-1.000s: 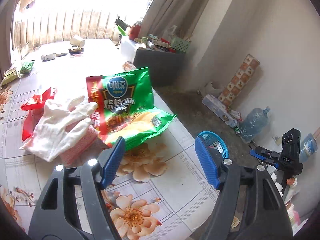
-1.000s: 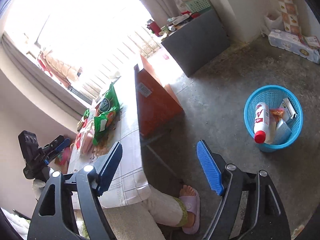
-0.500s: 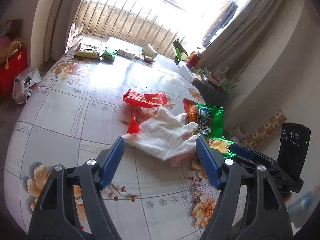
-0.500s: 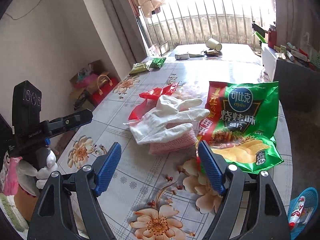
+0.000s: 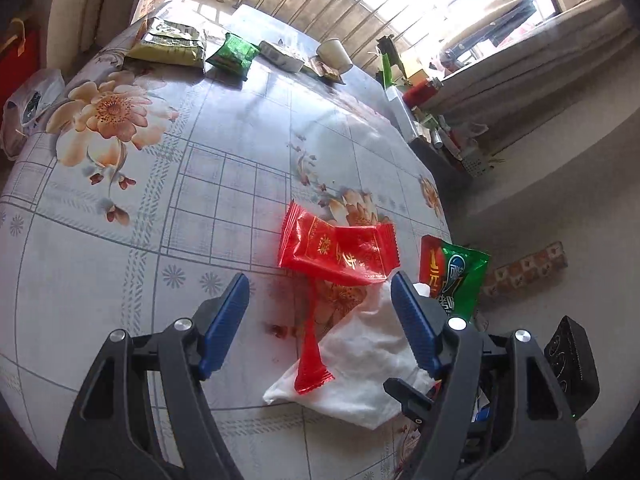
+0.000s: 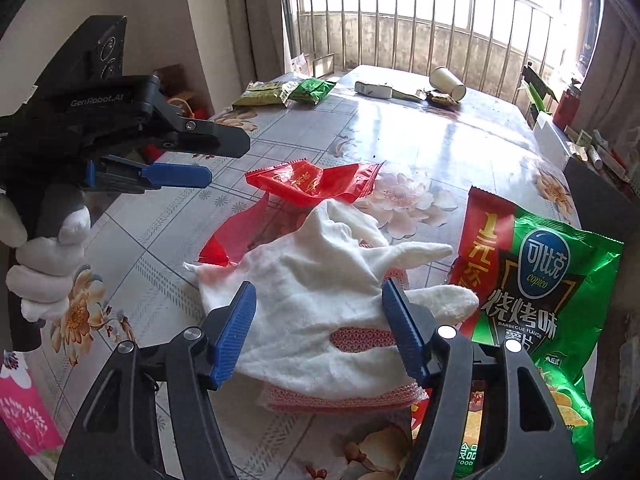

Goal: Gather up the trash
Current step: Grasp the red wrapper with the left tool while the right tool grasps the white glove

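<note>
On the flowered table (image 5: pixel 120 240) lies a red wrapper (image 5: pixel 340 252) (image 6: pixel 312 184), with a white glove (image 6: pixel 320 280) (image 5: pixel 360 360) overlapping it and a pink-patterned piece under the glove. A green and red chips bag (image 6: pixel 532 292) (image 5: pixel 460 276) lies right of the glove. My left gripper (image 5: pixel 318 292) (image 6: pixel 224 162) hovers open just short of the red wrapper, nothing between its fingers. My right gripper (image 6: pixel 319 300) hangs over the glove with its jaws closing; the glove lies between them and the pads do not press it.
At the table's far end lie a paper cup (image 6: pixel 448 80), a white box (image 6: pixel 374 89), a green packet (image 6: pixel 312 90) and an olive packet (image 6: pixel 262 94). A dark cabinet (image 6: pixel 592 192) with clutter stands at the right. A gloved hand (image 6: pixel 48 264) holds the left gripper.
My right gripper swung from over the floor and blue basket to above the glove, and its jaws narrowed. My left gripper moved from the chips bag across to the red wrapper.
</note>
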Demonstrator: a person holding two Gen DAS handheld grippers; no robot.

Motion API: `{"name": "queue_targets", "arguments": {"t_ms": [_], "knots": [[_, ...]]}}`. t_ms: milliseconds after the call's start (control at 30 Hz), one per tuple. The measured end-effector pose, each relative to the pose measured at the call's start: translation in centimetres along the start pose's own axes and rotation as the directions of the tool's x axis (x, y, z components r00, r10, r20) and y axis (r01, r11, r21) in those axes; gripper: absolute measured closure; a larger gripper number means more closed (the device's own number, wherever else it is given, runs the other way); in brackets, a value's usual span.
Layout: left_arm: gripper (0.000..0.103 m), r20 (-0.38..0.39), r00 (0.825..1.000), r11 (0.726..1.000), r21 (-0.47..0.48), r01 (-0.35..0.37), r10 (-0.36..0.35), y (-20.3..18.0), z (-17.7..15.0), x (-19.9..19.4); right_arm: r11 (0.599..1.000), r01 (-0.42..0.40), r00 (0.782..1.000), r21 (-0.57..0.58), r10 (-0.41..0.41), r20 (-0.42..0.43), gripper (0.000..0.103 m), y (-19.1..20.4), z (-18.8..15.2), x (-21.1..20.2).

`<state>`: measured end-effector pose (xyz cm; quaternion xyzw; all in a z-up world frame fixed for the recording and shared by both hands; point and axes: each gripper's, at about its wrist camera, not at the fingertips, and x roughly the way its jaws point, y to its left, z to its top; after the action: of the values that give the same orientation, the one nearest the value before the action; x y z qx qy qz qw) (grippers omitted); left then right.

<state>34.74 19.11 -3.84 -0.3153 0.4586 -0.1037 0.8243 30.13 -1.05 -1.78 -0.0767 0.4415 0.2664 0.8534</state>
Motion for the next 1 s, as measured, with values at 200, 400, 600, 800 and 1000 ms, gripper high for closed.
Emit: {"name": "queue_targets", "arguments": {"t_ms": [200,400,600,800,1000], "knots": [[0.046,-0.055,0.997,0.996,-0.068,-0.062,0.058,1.0,2.1,3.9,0.999,0.027,1.0,-0.032,-0.027,0.007,0.041,0.5,-0.2,0.4],[0.074,-0.059,0.992,0.993,-0.032,-0.113,0.111,0.7,1.9,5.0,0.995,0.062,0.998,-0.076,-0.062,0.008,0.049,1.2,-0.3,0.5],[0.092,-0.045,0.993,0.994,-0.022,-0.106,0.105,1.2,1.7,4.9,0.995,0.06,0.998,-0.085,-0.059,0.014,0.065,2.0,-0.5,0.1],[0.098,-0.007,0.996,0.996,-0.011,-0.086,0.086,1.3,1.3,3.5,0.998,0.017,1.0,-0.053,-0.017,0.007,0.094,1.8,-0.2,-0.1],[0.1,0.049,0.998,0.999,-0.003,-0.045,0.045,0.7,0.9,0.9,1.0,0.018,0.999,-0.025,-0.017,0.049,0.098,1.7,0.3,-1.4]]}}
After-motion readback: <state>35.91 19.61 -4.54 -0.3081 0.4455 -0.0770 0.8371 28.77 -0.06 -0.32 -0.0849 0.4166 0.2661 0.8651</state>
